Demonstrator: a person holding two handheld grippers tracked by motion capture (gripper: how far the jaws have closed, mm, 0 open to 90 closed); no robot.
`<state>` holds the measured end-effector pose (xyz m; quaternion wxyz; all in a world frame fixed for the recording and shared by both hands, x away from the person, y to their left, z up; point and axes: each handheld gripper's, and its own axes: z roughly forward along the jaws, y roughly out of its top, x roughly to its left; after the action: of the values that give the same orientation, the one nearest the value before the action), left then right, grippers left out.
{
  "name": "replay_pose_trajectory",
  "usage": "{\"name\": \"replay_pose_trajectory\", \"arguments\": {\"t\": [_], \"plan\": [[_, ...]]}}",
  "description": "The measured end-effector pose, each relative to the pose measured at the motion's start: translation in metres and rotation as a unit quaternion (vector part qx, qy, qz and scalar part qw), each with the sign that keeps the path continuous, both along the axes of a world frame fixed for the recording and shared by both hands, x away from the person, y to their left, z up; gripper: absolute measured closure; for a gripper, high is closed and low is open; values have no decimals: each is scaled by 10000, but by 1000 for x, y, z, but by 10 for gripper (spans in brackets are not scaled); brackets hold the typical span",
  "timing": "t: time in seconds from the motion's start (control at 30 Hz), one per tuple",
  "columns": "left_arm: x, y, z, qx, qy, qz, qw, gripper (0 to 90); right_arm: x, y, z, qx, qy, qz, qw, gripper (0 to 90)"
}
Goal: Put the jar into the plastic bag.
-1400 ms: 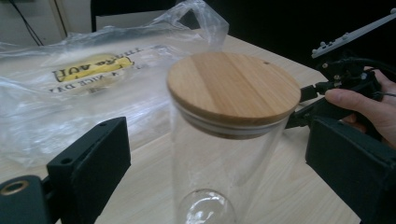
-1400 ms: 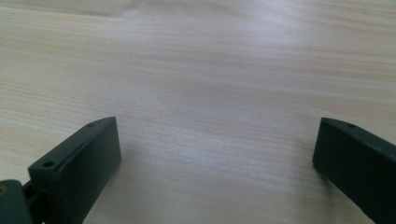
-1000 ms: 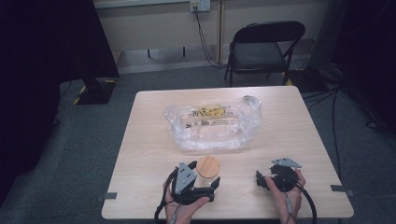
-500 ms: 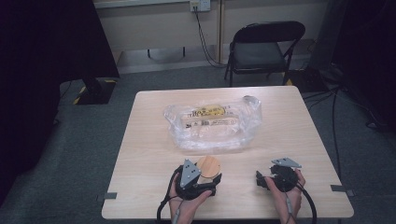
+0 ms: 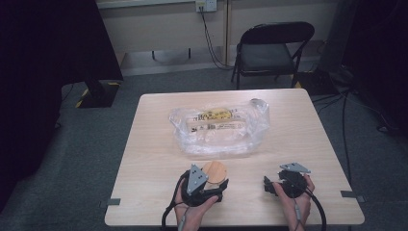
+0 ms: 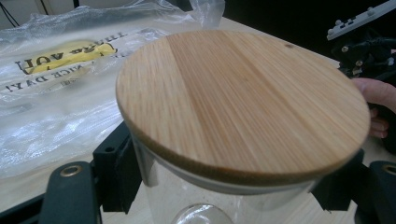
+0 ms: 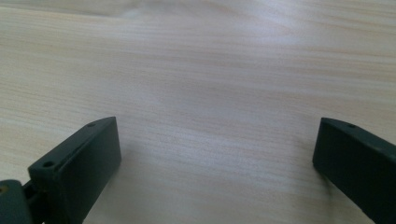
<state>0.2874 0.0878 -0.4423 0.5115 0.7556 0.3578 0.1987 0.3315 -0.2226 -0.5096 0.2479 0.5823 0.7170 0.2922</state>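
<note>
A glass jar with a round wooden lid (image 5: 214, 172) stands near the table's front edge, left of centre. My left gripper (image 5: 215, 184) is shut on the jar; in the left gripper view the lid (image 6: 243, 102) is close up, and the black jaws press the glass wall from both sides just below it (image 6: 229, 191). My right gripper (image 5: 267, 186) rests at the front right, held by a hand, its jaws pointing left. In the right gripper view it (image 7: 215, 154) stands open over bare wood, with nothing between the fingers.
A crumpled clear plastic bag (image 5: 219, 127) with black print and a yellow patch (image 5: 216, 114) lies in the middle of the light wooden table (image 5: 308, 125), just behind the jar. A black folding chair (image 5: 269, 48) stands beyond the far edge.
My left gripper has shifted slightly to the right at the jar. The jar, the bag and the right gripper stay where they were.
</note>
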Motion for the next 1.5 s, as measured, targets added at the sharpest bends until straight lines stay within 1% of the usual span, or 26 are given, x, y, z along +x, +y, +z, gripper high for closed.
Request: {"name": "replay_pose_trajectory", "arguments": {"t": [0.07, 0.13, 0.2, 0.33, 0.43, 0.67, 0.83, 0.87, 1.13, 1.43, 1.5], "plan": [[0, 1, 1, 2, -50, 48, 10000, 249, 0, 0, 0, 1, 0, -1, 10000, 2], [0, 3, 1, -45, -17, 72, 10000, 251, 0, 0, 0, 0, 0, 0, 10000, 2], [0, 5, 2, -69, -36, 113, 9999, 251, 0, 0, 0, 1, -1, -1, 10000, 2], [-1, 9, 4, -174, -128, 206, 9996, 252, 0, 0, 0, 1, 0, -1, 10000, 2], [-1, 13, 6, -212, -159, 244, 9994, 252, 0, 0, 0, 1, 0, -1, 10000, 2], [0, 21, 10, -262, -178, 345, 9989, 252, 0, 0, 0, 1, 0, -1, 10000, 2], [3, 27, 14, -314, -157, 429, 9985, 252, 0, 0, 0, 1, 0, -1, 10000, 2], [3, 28, 15, -305, -169, 442, 9984, 252, 0, 0, 0, 1, 0, -1, 10000, 2], [6, 36, 24, -431, -245, 589, 9970, 252, 0, 0, 0, 0, 0, 0, 10000, 2], [11, 41, 36, -445, -354, 667, 9961, 253, 0, 0, 0, 0, 0, -1, 10000, 2], [12, 42, 39, -486, -359, 688, 9958, 252, 0, 0, 0, 0, 0, 0, 10000, 1]]}}
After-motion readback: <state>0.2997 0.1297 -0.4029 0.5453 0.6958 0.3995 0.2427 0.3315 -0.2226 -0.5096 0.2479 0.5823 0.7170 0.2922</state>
